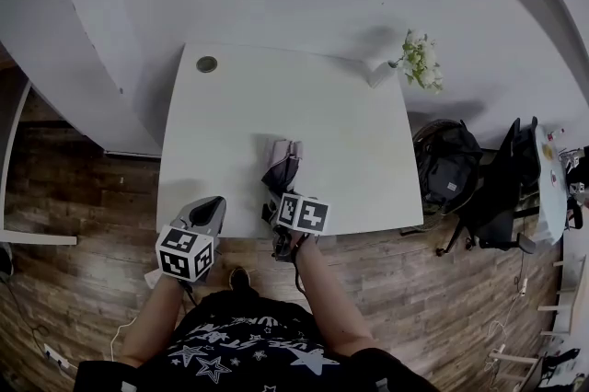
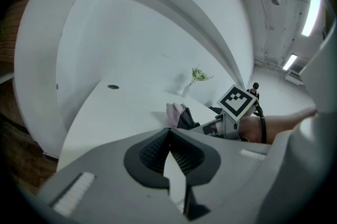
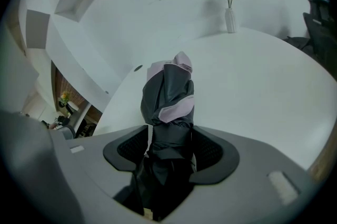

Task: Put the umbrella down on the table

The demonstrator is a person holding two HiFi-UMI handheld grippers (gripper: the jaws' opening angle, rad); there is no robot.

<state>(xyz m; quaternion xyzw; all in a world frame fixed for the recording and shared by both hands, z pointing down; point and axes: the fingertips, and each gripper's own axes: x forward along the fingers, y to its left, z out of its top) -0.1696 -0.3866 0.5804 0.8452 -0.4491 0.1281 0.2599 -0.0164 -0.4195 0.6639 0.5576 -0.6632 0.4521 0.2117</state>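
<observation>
1. Nearest us, our left gripper [image 1: 210,208] hangs over the table's [image 1: 230,119] near edge, at about 7 o'clock of the top. Its jaws are pressed together with nothing between them.
2. Just at 3 o'clock of it is our right gripper [image 1: 276,195]. Its jaws stand spread wide, one on each side of the umbrella's [image 3: 168,91] near end. As far as we can see, the pads lie beside the cloth without squeezing it.
3. The umbrella is a short folding one, closed up. Its cloth is dark grey to black with pale pink panels, and it is bunched in loose folds rather than wrapped tight. The far end is blunt and pale pink.
4. It lies on the white table near the 6 o'clock edge. Its length runs away from us toward 12 o'clock.
5. Farther off, a small round cap [image 1: 207,63] sits in the table's 11 o'clock corner. A white vase [image 1: 378,74] of pale flowers [image 1: 421,61] stands at the 1 o'clock corner.
6. Off the table at 3 o'clock, a black bag [image 1: 446,165] and a dark chair [image 1: 508,183] stand on the wooden floor [image 1: 83,188].
</observation>
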